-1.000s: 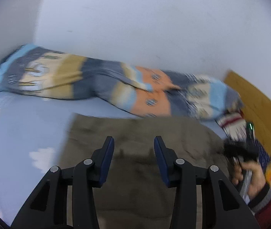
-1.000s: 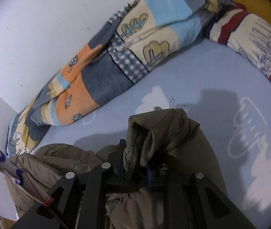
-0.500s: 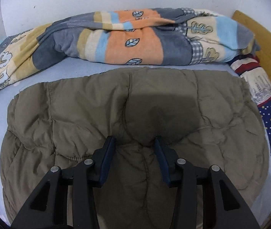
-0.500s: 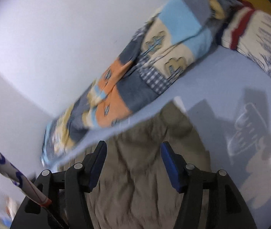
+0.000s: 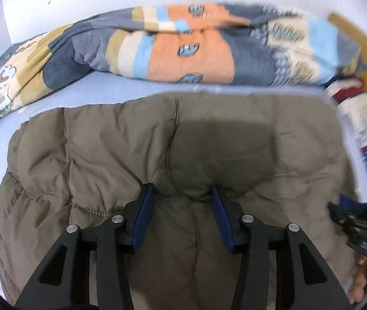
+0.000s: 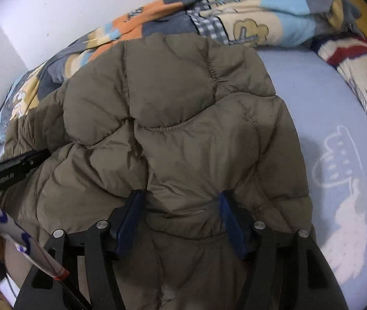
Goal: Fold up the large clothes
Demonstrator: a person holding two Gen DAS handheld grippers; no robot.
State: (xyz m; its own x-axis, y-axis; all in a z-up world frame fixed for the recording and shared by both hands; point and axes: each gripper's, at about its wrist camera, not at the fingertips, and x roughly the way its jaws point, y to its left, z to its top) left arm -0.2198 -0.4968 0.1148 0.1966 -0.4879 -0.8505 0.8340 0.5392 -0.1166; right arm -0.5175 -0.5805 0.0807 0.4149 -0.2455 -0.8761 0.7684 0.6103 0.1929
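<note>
An olive-brown quilted puffer jacket (image 5: 209, 142) lies spread on the pale blue bedsheet (image 5: 121, 87). My left gripper (image 5: 182, 193) is open, its blue-padded fingers straddling a puffed fold in the jacket's near middle. My right gripper (image 6: 180, 199) is open too, over the jacket (image 6: 183, 98) near its right side, with a bulge of fabric between the fingers. The right gripper also shows at the right edge of the left wrist view (image 5: 359, 224). The left gripper body shows at the left in the right wrist view (image 6: 12, 168).
A rolled patchwork quilt (image 5: 183, 49) in orange, blue and grey lies along the white wall behind the jacket. A striped and starred pillow (image 6: 359, 77) sits at the right by a wooden headboard (image 5: 364, 49). Bare sheet with white prints (image 6: 338, 168) lies right of the jacket.
The right gripper has let go of the bunched jacket and opened. The jacket now lies spread flat. Both grippers have come down close onto it.
</note>
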